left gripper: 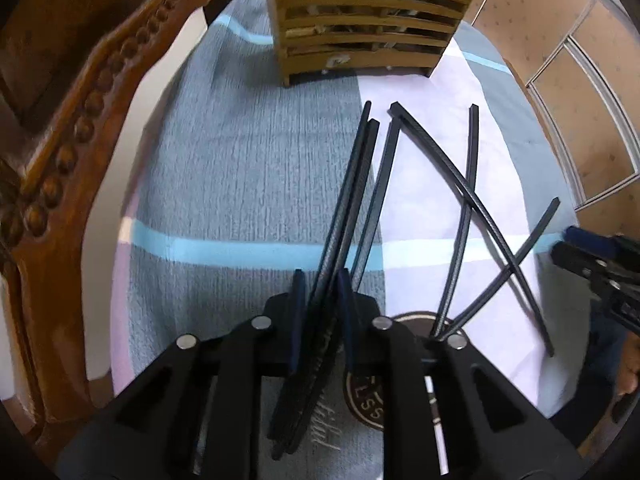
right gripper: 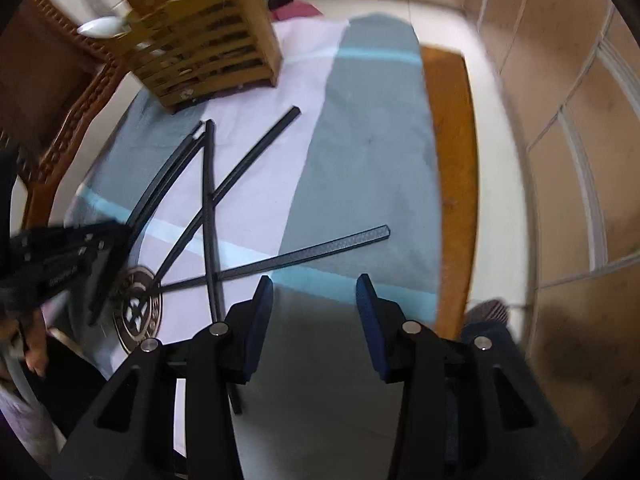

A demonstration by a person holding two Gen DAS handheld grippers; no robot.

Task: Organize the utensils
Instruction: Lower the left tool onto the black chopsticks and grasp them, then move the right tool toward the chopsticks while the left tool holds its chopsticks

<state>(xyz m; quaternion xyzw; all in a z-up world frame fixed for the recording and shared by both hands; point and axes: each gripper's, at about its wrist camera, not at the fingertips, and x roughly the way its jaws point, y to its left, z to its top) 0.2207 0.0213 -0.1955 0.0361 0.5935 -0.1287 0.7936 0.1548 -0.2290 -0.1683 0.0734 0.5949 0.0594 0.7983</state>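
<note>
Six black chopsticks show in the left wrist view; two of them run side by side between the pads of the left gripper, which is clenched on the pair, and a third lies just beside them on the cloth; the other three sprawl crossed over one another to the right, on the pale panel. The right gripper hangs with its jaws wide apart, gripping nothing — one loose chopstick lies just ahead of it. One slatted wooden utensil holder stands at the far end. The surface is a striped cloth of grey, pale pink and light blue bands; a carved wooden chair stands at the left — tiled wall at the right.
</note>
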